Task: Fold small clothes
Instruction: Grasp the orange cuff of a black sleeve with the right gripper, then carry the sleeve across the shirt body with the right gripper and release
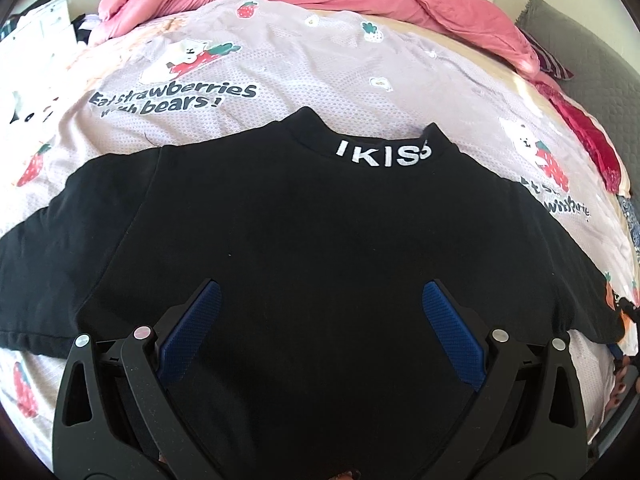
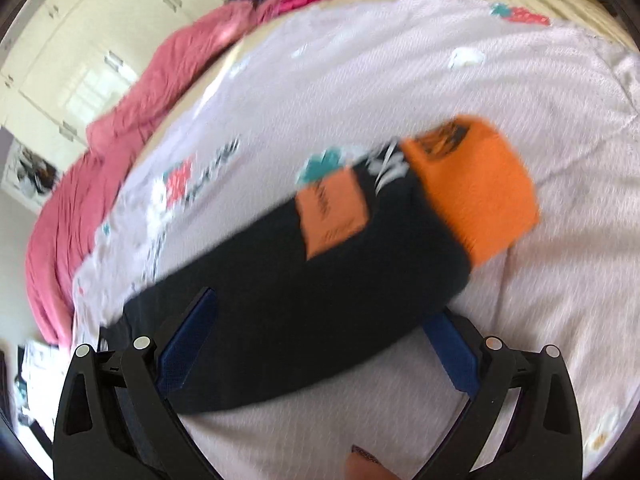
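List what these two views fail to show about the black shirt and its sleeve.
- Black shirt hem: left wrist view, hidden behind the left hand-held gripper and cut off by the bottom edge.
- Orange cuff label and orange patch lettering: right wrist view, motion blur.
- Collar lettering: left wrist view, last letter folded.

Both the left gripper (image 1: 320, 308) and right gripper (image 2: 326, 320) show black skeletal frames, silver round pivot screws, and blue textured pads (image 1: 192, 328).

The black shirt (image 1: 304, 220) collar reads "IKISS"; the bedsheet (image 1: 320, 72) reads "Eat strawberries with bears!"
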